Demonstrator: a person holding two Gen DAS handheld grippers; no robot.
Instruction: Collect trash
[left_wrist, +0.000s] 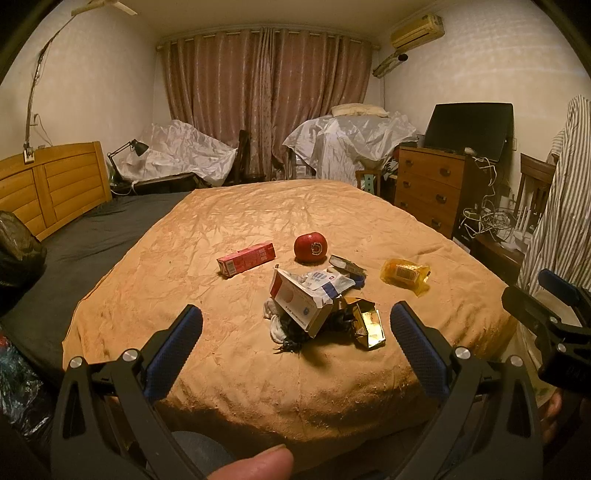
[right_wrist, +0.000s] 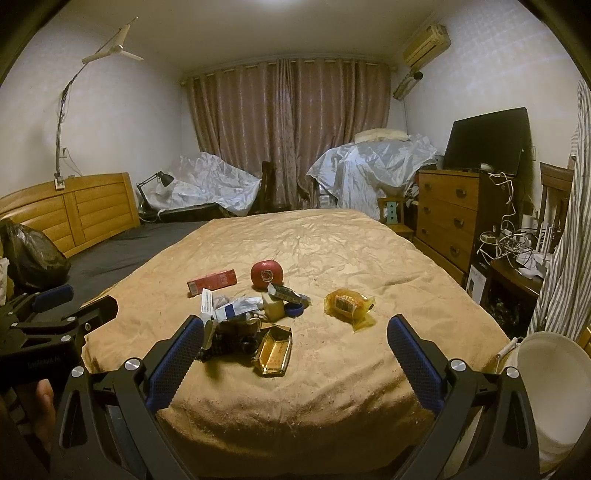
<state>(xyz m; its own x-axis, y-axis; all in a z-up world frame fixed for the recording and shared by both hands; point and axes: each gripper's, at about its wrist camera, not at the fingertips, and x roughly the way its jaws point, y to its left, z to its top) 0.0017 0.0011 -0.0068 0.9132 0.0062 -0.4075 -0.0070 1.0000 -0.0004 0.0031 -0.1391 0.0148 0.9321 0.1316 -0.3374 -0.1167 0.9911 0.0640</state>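
While both hover over the bed (left_wrist: 258, 387) | left tool (left_wrist: 295, 325): wide, empty | right tool (right_wrist: 295, 332): wide, empty | trash (left_wrist: 314, 306) mid-frame, untouched

Closed curtains (left_wrist: 266, 103) are being flanked by plastic-draped furniture (left_wrist: 354, 144), while a dark screen (right_wrist: 487, 142) is being supported by a wooden dresser (right_wrist: 448, 218).

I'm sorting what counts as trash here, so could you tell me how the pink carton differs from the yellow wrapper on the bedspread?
The pink carton is a long box with straight edges; the yellow wrapper is crumpled, see-through film with no set shape. The carton lies left of the red apple, the wrapper to the right. The carton is opaque and printed all over; the wrapper bears a small barcode label. Both lie apart from the central heap, untouched by either gripper.
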